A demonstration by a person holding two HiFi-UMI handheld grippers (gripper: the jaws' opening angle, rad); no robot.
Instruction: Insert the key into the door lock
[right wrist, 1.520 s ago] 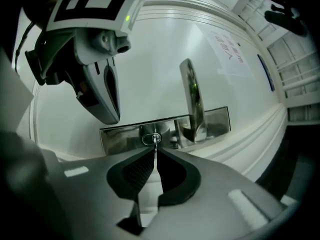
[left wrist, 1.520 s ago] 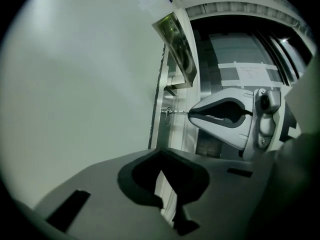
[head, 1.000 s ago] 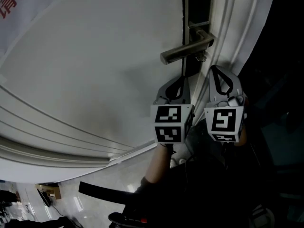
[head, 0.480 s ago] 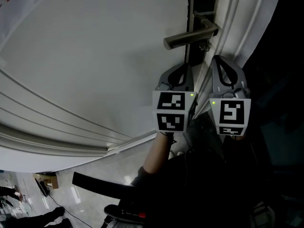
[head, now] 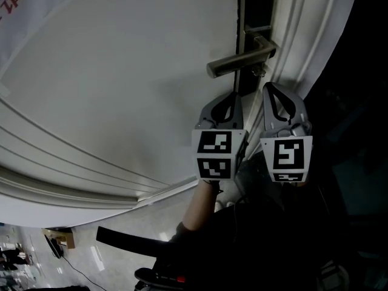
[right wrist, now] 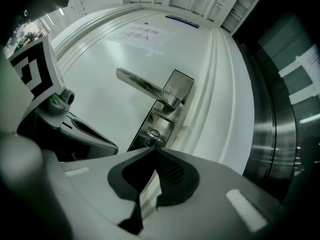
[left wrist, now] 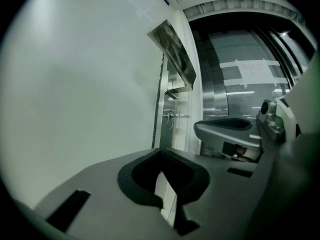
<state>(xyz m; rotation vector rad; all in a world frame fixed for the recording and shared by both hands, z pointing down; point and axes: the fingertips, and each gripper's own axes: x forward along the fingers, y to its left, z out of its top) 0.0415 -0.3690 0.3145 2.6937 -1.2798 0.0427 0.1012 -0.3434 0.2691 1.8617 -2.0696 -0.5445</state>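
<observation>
- left gripper [head: 233, 97]: jaws closed tip to tip, pointing up and forward
- right gripper [head: 271, 88]: just beside the left, tip slightly further ahead, jaws also together
- left forearm [head: 197, 208]: bare, extended straight below its gripper
- right arm: too dark to make out

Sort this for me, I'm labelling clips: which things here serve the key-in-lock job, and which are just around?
For the job: key, lock plate, right claw, left claw.
Just around: door handle, paper notice, steel panel.
</observation>
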